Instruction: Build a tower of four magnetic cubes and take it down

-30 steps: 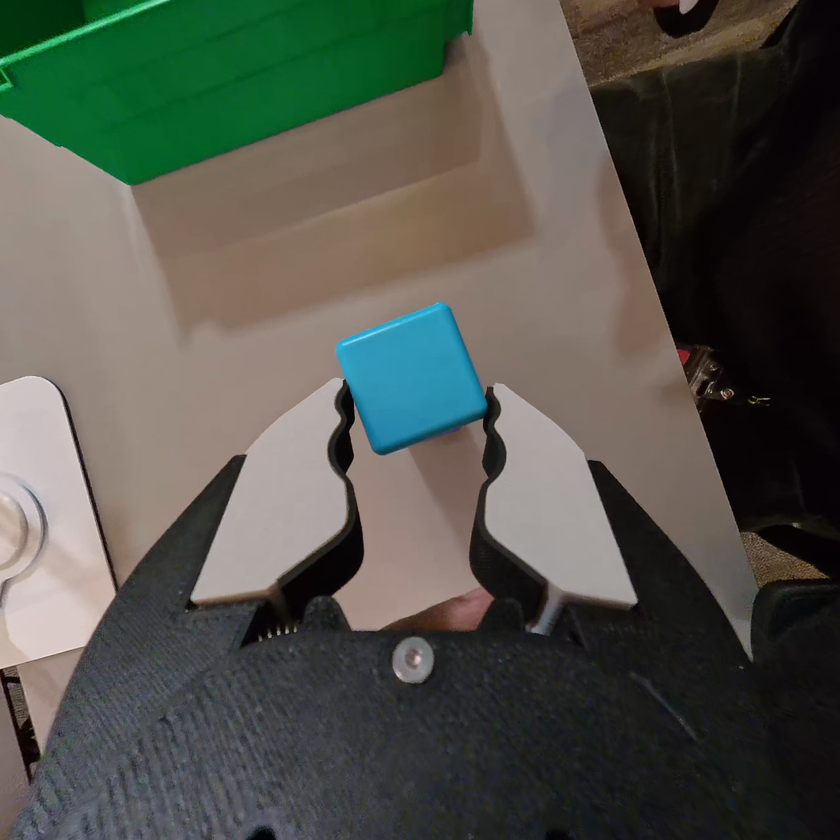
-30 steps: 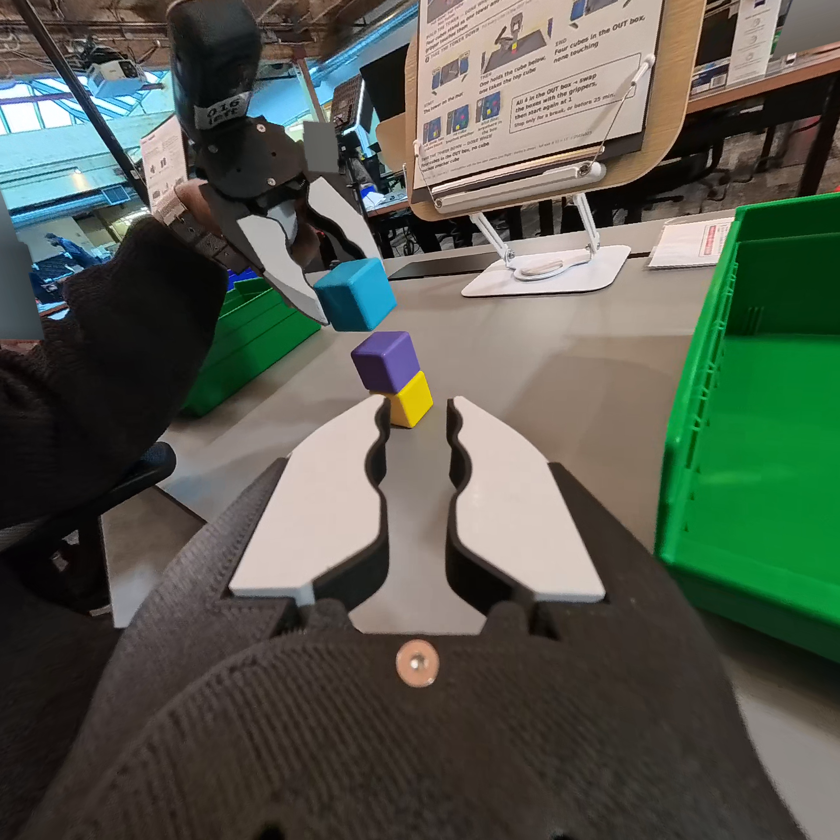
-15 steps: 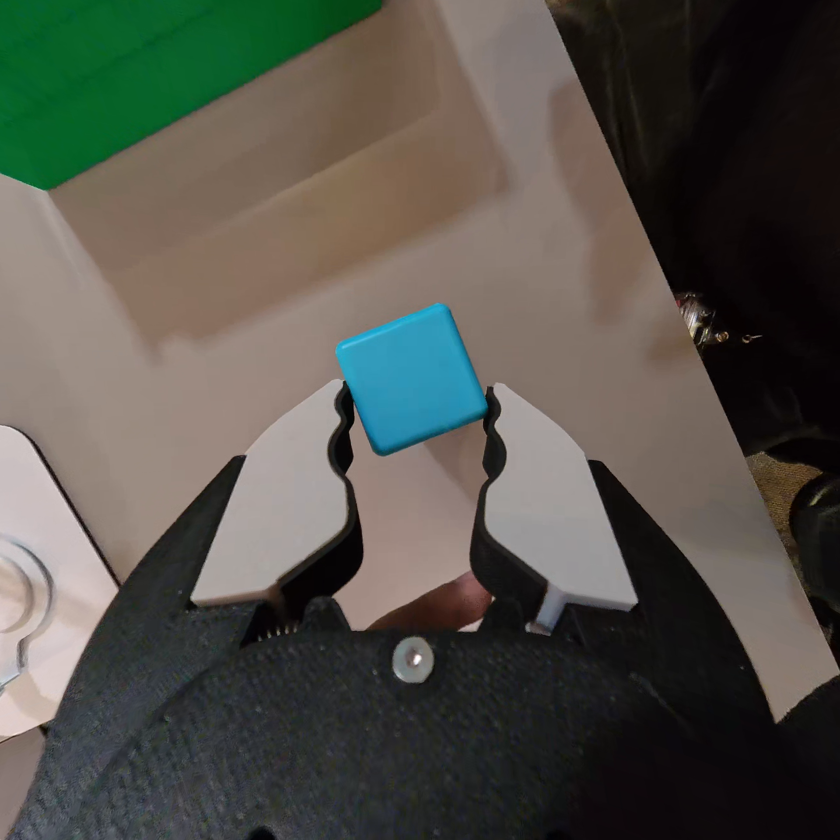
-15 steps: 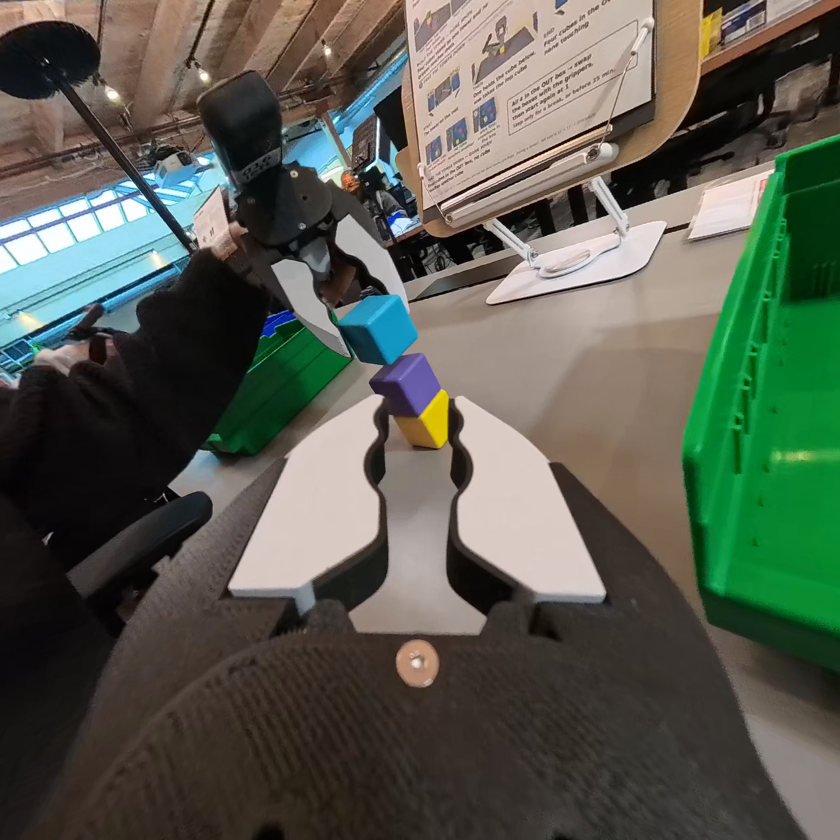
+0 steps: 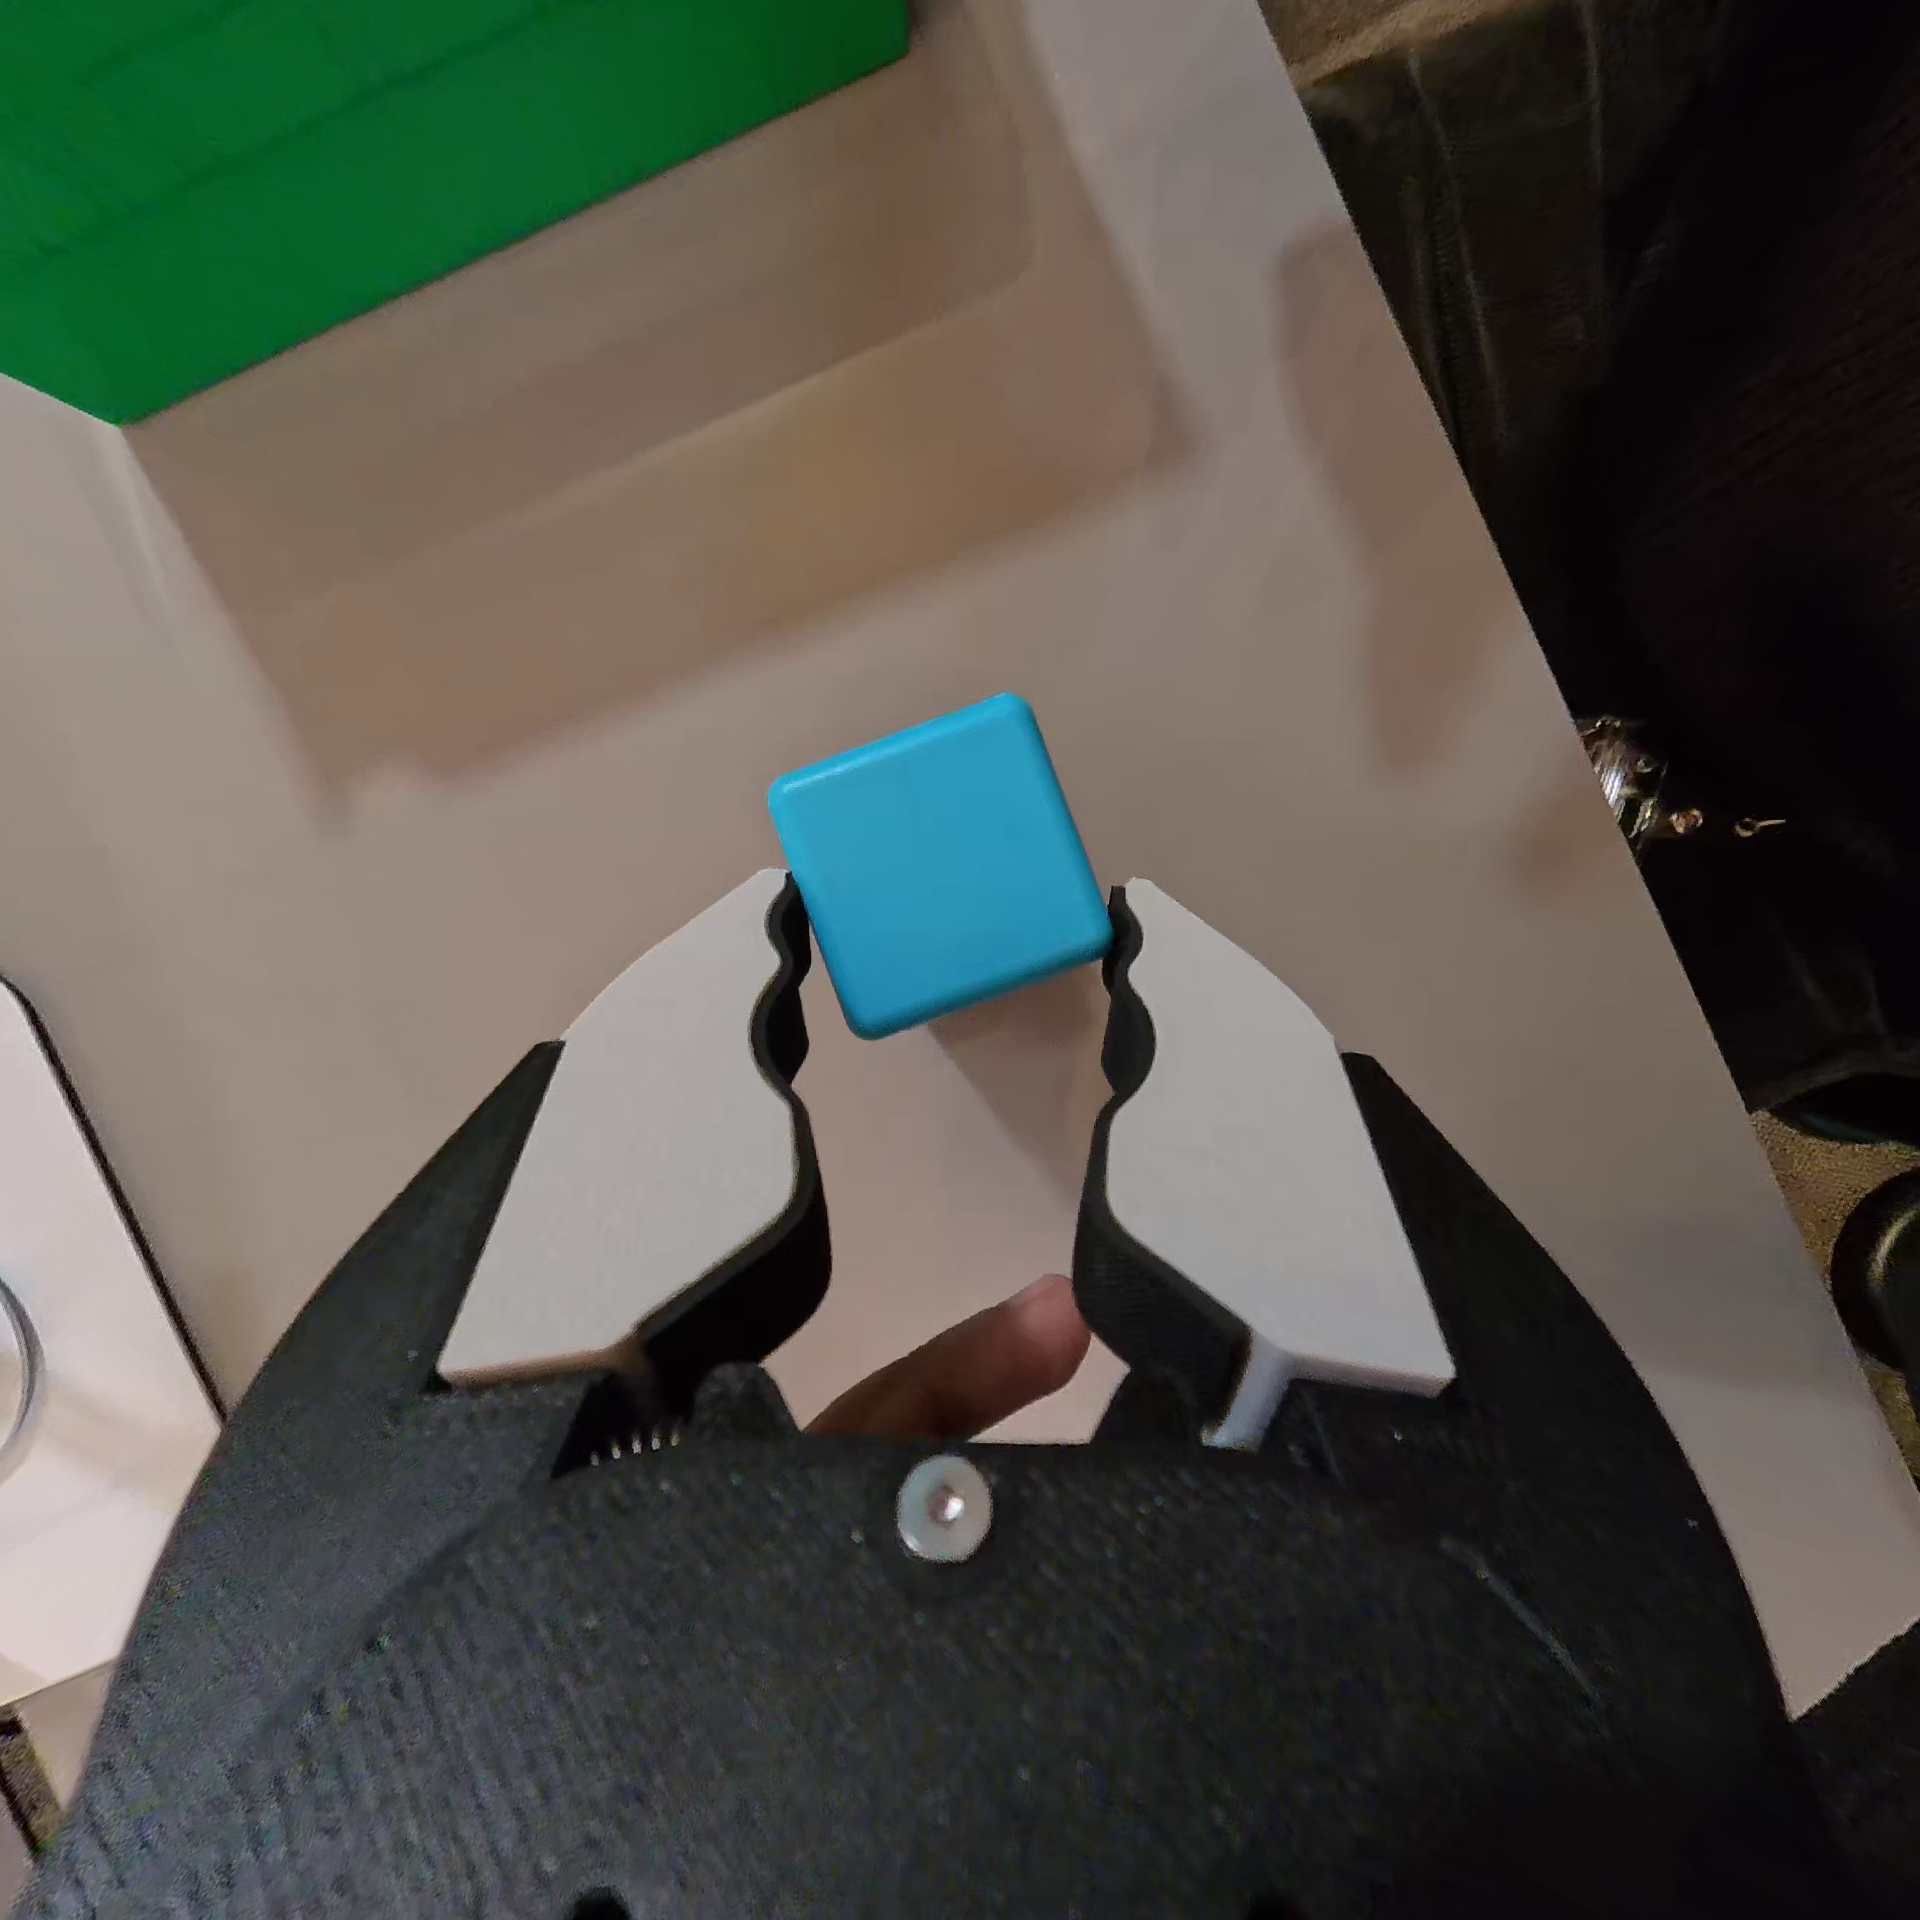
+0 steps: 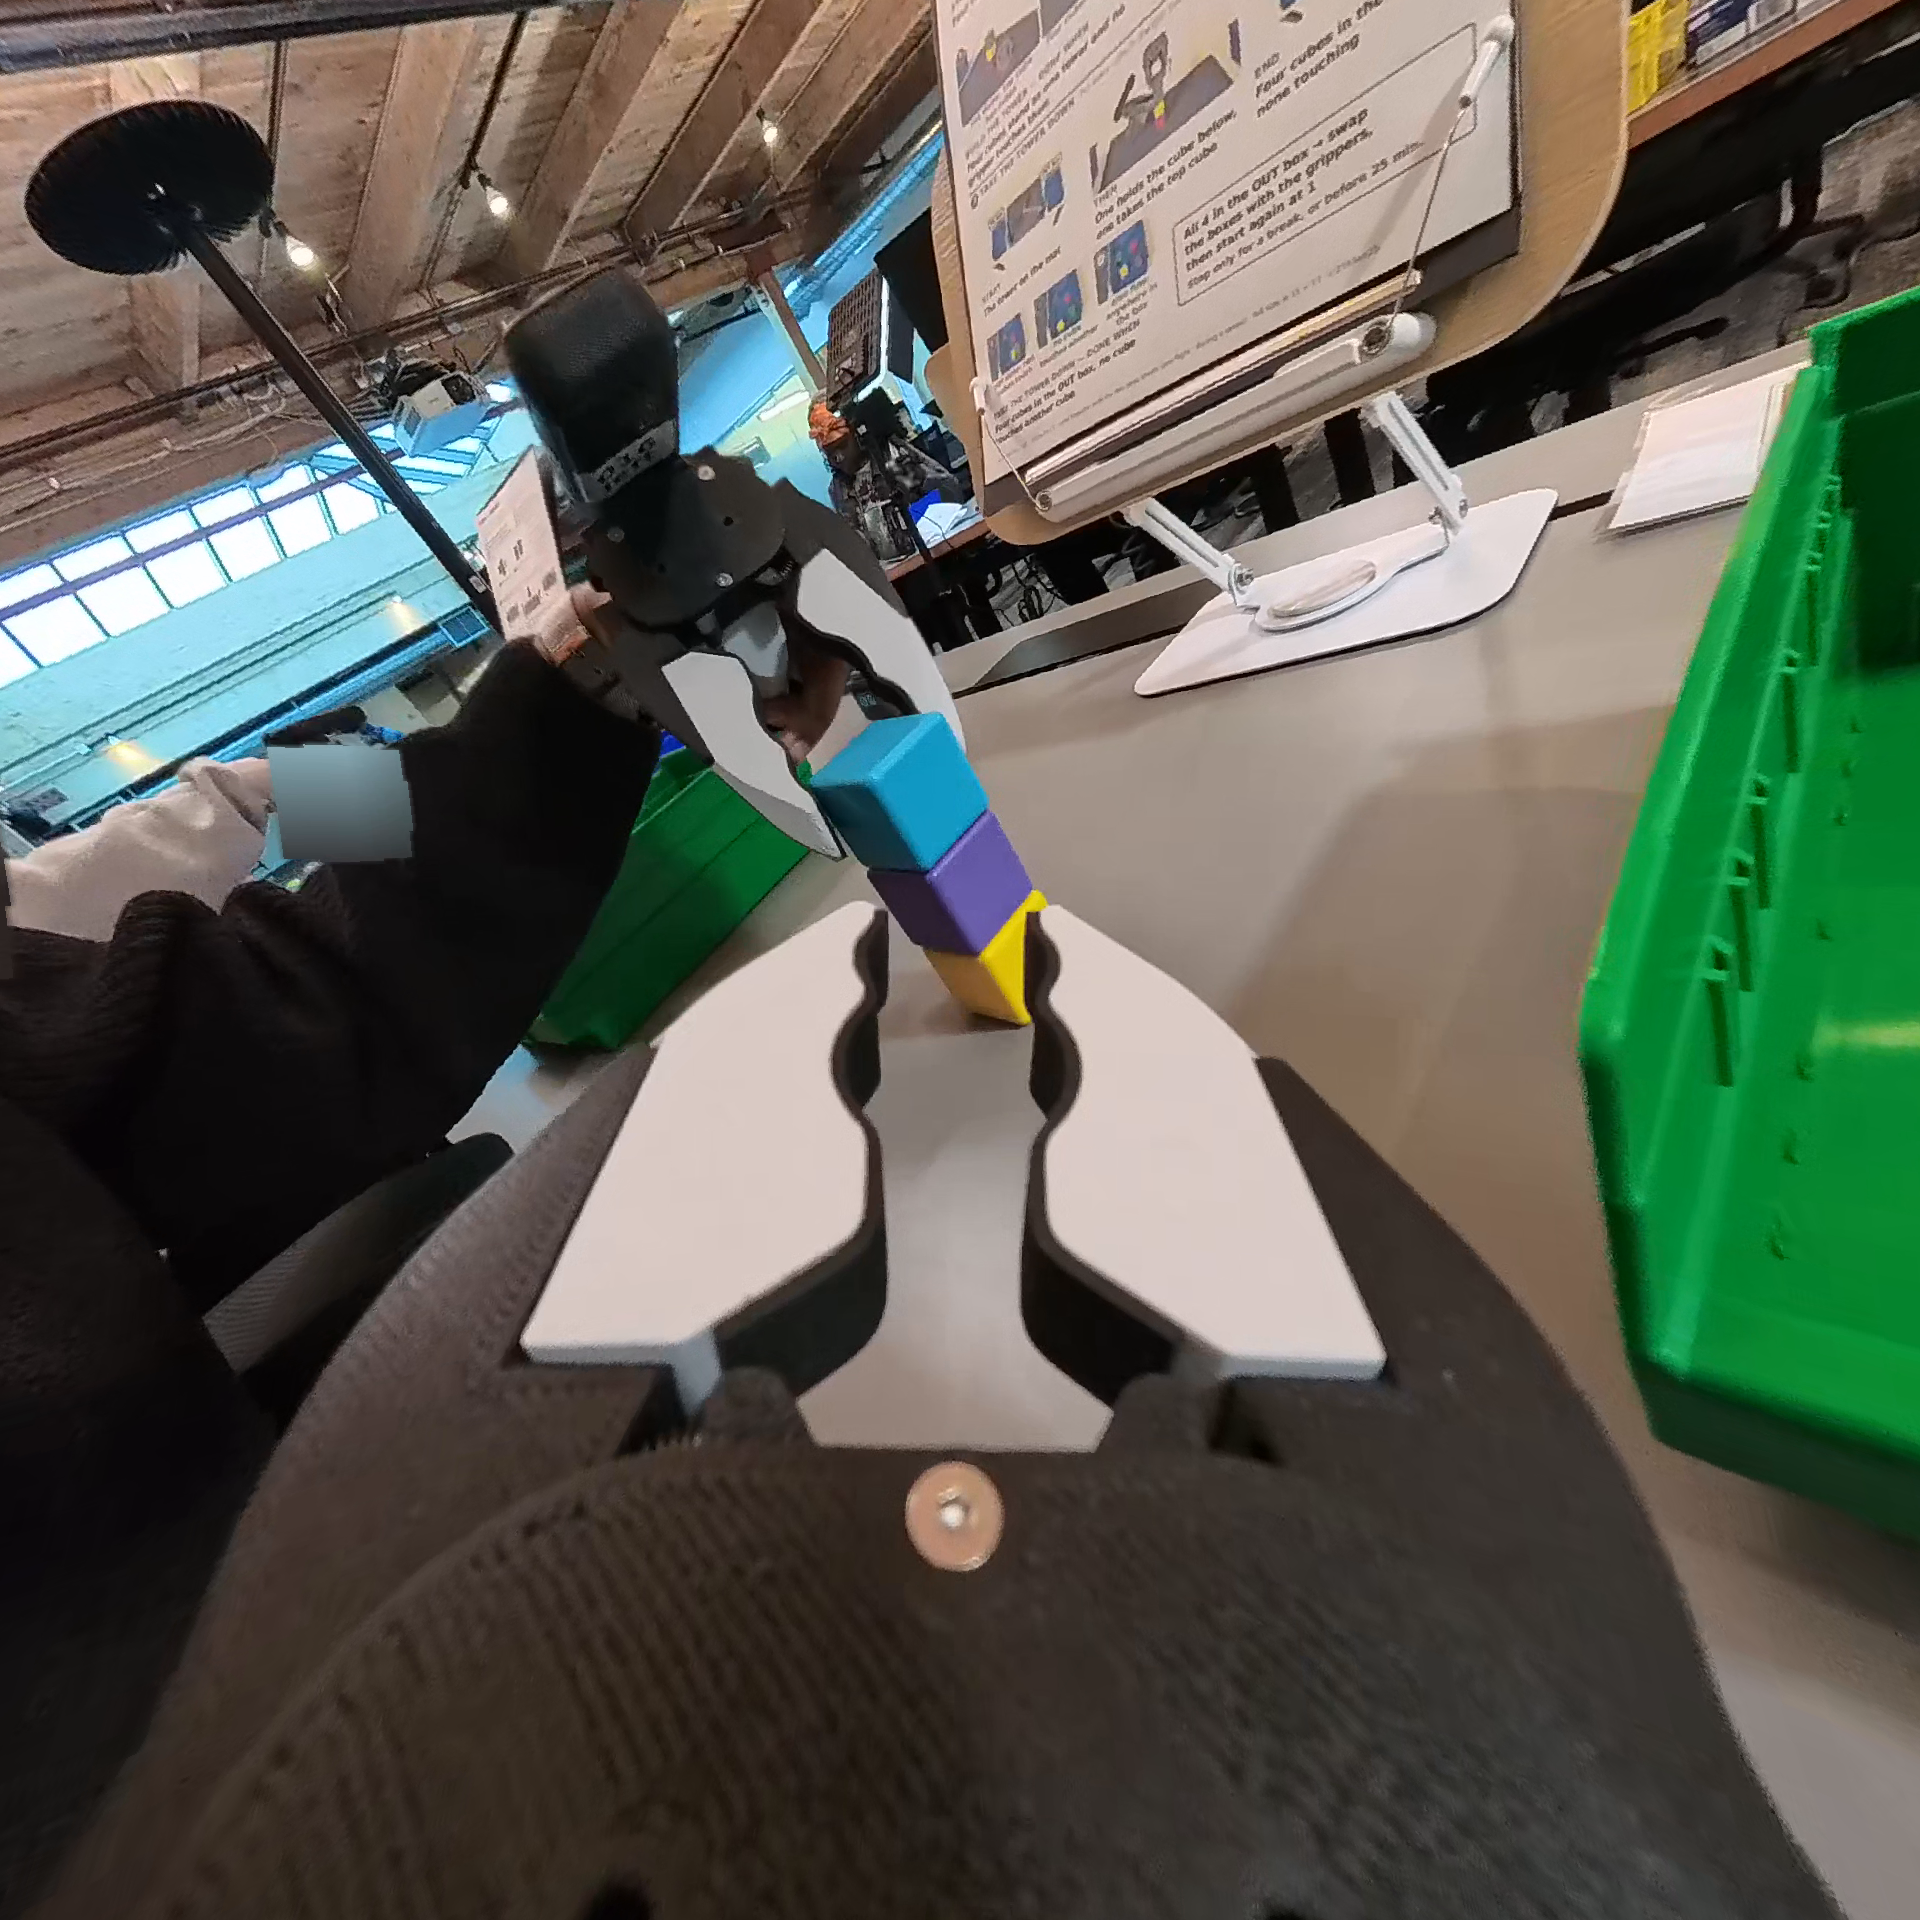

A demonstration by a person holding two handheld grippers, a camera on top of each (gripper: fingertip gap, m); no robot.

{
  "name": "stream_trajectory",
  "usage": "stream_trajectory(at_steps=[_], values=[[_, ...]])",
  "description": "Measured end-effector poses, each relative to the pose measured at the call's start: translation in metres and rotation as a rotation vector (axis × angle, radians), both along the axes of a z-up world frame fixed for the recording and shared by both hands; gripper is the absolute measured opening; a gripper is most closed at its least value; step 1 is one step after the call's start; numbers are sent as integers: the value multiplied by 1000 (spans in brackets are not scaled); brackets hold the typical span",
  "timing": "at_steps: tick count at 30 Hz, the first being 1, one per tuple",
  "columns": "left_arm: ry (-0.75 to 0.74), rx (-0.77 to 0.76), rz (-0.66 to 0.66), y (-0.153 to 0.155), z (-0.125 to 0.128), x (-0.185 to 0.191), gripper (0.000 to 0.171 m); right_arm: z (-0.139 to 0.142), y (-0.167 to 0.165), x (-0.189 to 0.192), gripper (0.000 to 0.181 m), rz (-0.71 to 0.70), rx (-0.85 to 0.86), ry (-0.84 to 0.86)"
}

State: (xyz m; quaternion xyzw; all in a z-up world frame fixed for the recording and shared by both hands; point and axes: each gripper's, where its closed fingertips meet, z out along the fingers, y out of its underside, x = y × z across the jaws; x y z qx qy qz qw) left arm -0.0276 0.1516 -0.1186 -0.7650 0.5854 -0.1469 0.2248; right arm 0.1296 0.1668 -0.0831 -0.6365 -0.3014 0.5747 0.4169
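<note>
My left gripper [image 5: 951, 914] is shut on a blue cube [image 5: 940, 868], seen from above. In the right wrist view the left gripper [image 6: 883, 790] holds the blue cube [image 6: 899, 805] down on a purple cube [image 6: 956, 888]. The purple cube sits on a yellow cube [image 6: 992, 977] on the grey table [image 6: 1351, 883]. The stack looks tilted in this wide-angle view. My right gripper [image 6: 961, 930] is narrowly open, with its tips on either side of the yellow cube. The right fingertip [image 6: 1060, 935] hides part of the yellow cube. The purple and yellow cubes are hidden under the blue cube in the left wrist view.
A green bin [image 6: 1766, 987] stands close on the right. Another green bin [image 6: 665, 914] lies behind the left arm's dark sleeve and also shows in the left wrist view [image 5: 364, 187]. A document stand [image 6: 1340, 592] and a paper [image 6: 1694, 457] are at the back. The table edge [image 5: 1621, 935] runs along the right.
My left gripper has brought the blue cube down onto the purple cube. My right gripper has moved forward until its tips flank the yellow cube. Its gap is unchanged.
</note>
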Motion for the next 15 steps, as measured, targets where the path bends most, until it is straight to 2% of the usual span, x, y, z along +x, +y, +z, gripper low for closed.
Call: stream_trajectory(at_steps=[7,15], values=[[-38,-3,16,2,-1,1,60,-2,-1,-1,25,-4,30,-22],[-76,-57,99,2,-3,-6,60,-2,1,0,25,-6,16,-15]])
